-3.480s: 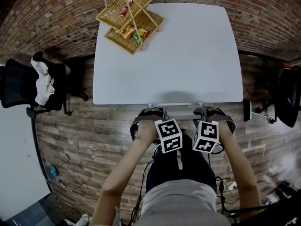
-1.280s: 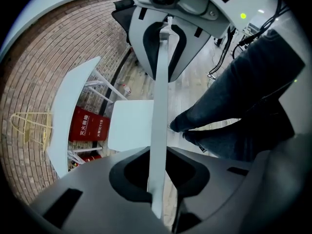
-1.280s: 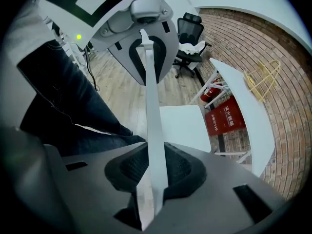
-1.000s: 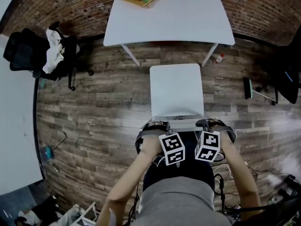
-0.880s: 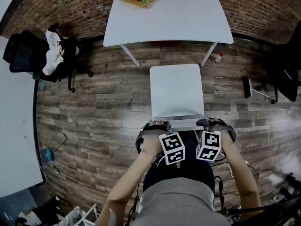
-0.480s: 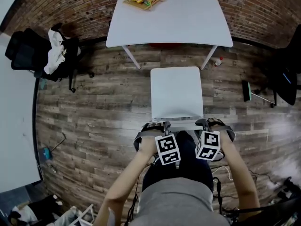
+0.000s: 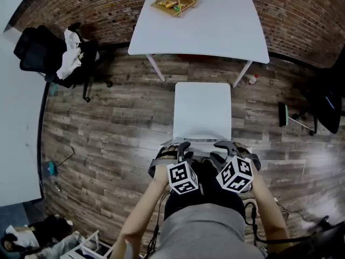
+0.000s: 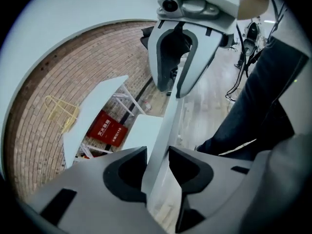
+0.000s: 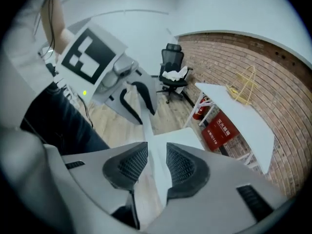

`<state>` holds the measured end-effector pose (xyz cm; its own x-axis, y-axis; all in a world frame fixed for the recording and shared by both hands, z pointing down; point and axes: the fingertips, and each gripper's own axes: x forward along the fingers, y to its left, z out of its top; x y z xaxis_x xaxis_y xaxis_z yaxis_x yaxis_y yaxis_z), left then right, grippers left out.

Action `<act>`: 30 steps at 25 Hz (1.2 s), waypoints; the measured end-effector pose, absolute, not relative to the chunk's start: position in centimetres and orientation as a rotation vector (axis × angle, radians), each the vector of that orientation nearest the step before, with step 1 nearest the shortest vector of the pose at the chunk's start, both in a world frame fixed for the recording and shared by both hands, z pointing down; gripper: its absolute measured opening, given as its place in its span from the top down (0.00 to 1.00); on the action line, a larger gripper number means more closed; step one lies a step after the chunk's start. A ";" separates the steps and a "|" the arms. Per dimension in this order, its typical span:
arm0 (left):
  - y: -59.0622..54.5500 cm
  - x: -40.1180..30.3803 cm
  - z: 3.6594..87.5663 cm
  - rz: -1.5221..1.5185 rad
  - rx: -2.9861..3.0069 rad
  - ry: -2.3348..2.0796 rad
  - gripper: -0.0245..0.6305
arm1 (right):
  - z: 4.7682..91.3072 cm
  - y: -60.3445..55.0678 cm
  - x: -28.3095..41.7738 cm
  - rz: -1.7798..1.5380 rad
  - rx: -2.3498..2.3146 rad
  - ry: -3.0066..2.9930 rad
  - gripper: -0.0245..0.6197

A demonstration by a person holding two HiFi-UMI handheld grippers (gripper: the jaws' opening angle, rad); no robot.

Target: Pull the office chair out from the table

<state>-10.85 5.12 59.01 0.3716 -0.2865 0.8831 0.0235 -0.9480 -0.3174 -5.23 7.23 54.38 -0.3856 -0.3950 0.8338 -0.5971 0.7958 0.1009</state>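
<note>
The chair (image 7: pixel 202 112), at first tucked under the table (image 7: pixel 215 26), now stands out on the floor, clear of it. The left claw (image 8: pixel 157 167) and the right claw (image 9: pixel 157 165), earlier clamped on the chair's back edge, have just been opening and now straddle that thin edge loosely, though one left pad may still brush it. Both claws have also rolled, and the right seems slightly lifted.

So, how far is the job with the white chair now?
Done: the white flat-seated chair stands clear of the white rectangular table, with wood floor showing between them. In hand: the left gripper and right gripper have just been opening, the backrest edge between their parted jaws. Remaining: probably only lifting both away.
</note>
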 end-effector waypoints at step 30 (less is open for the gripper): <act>-4.5 -7.8 34.8 -0.246 -2.961 1.447 0.93 | 34.8 -1.0 1.5 0.304 2.081 -2.282 0.94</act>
